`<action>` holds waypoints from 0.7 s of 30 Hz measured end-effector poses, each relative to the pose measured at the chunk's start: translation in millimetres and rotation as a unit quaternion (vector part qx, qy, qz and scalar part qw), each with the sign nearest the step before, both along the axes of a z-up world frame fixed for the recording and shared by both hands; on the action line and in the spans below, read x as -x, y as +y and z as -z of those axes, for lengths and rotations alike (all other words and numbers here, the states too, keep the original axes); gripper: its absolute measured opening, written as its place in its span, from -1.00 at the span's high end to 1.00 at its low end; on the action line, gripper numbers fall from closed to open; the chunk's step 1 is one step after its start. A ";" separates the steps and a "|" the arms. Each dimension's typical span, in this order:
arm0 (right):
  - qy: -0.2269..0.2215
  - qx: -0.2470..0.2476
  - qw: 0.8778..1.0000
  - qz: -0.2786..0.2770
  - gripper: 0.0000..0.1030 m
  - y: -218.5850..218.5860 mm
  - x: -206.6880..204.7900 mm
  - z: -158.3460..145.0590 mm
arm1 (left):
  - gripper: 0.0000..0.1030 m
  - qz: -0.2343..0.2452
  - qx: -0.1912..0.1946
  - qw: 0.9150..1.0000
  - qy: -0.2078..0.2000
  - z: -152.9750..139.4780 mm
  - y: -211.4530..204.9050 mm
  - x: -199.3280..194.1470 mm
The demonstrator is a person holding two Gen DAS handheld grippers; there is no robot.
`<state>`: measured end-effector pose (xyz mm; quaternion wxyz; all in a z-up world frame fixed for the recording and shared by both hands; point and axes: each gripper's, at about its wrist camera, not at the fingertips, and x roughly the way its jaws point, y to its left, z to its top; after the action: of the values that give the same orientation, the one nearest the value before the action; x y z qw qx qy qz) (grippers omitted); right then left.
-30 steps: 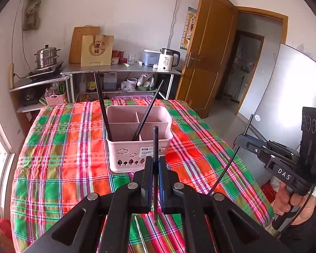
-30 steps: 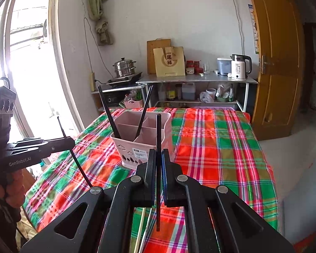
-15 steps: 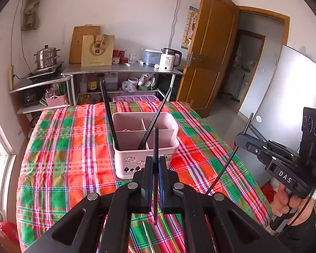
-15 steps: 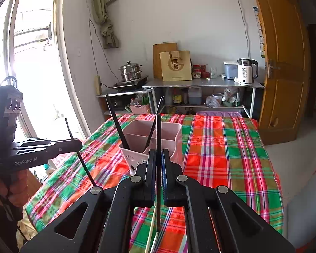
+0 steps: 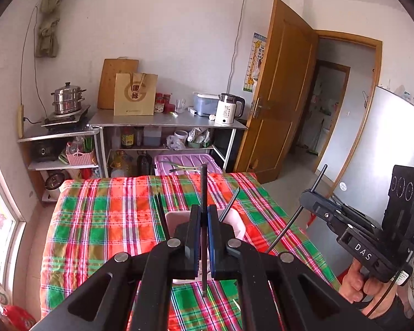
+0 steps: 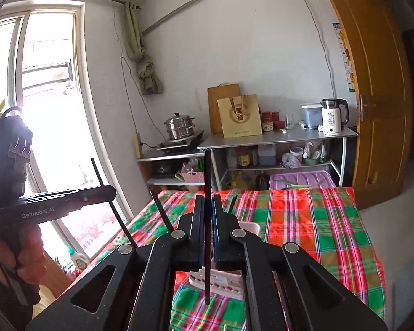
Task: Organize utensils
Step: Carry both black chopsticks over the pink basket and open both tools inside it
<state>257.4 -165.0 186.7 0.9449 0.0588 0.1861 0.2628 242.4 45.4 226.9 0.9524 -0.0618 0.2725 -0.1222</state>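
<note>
left gripper point(image 5: 203, 237) clamped upright black chopstick point(image 5: 204, 193) | pink basket point(image 5: 238, 224) behind | right gripper point(image 5: 307, 202) gripped another chopstick point(image 5: 285, 227)

- Pink utensil basket point(image 6: 249, 229) stands upright on the worktop, two black chopsticks point(image 5: 161, 213) leaning inside.
- One black chopstick point(image 5: 204, 231) upright in each claw.
</note>
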 end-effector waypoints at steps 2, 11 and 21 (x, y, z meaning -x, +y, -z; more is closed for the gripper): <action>-0.008 -0.007 1.000 0.003 0.91 2.7 -5.2 -7.3 | 0.92 -0.003 0.001 1.000 -0.007 -7.6 2.6 -7.5; -0.026 -0.025 0.999 0.006 0.91 18.3 -29.7 -15.5 | 0.92 -0.012 0.003 1.000 -0.024 -12.3 9.6 -43.3; -0.010 -0.024 1.000 0.001 0.91 32.7 -52.0 11.2 | 0.92 -0.015 0.004 1.000 -0.016 15.6 15.0 -64.1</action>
<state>309.4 -132.3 175.5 0.9455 0.0786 0.1698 0.2665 306.6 60.4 211.3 0.9582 -0.0672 0.2556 -0.1100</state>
